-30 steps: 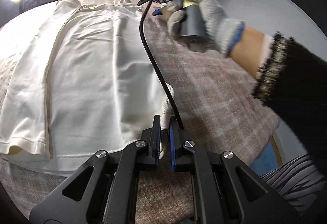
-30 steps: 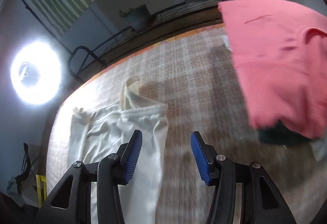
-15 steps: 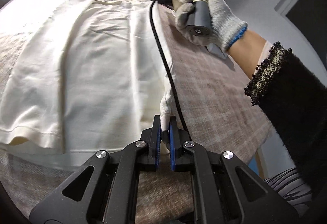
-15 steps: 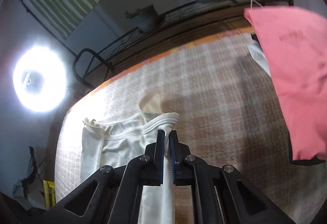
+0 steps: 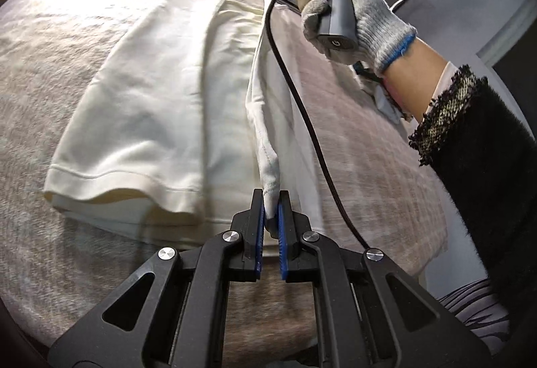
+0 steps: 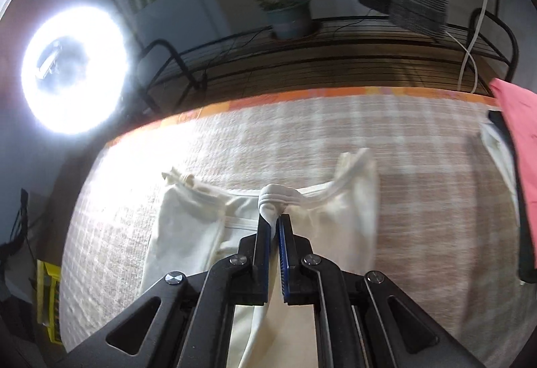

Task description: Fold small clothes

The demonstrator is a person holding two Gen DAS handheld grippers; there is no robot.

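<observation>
Two tongs, left tongs (image 5: 272,210) and right tongs (image 6: 274,227), each clamping one cream garment (image 5: 161,92).

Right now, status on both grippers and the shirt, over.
Left gripper shut on cream shirt hem. Right gripper shut on its neckline. Right edge lifted off the tablecloth. Black cable trails across fold line.

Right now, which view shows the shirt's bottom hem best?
Left wrist view. The cream shirt lies lengthwise there, its stitched bottom hem running across in front of the left claw, which pinches one corner. The right wrist view shows only the neckband end, bunched in the right claw; the hem is out of frame.
</observation>
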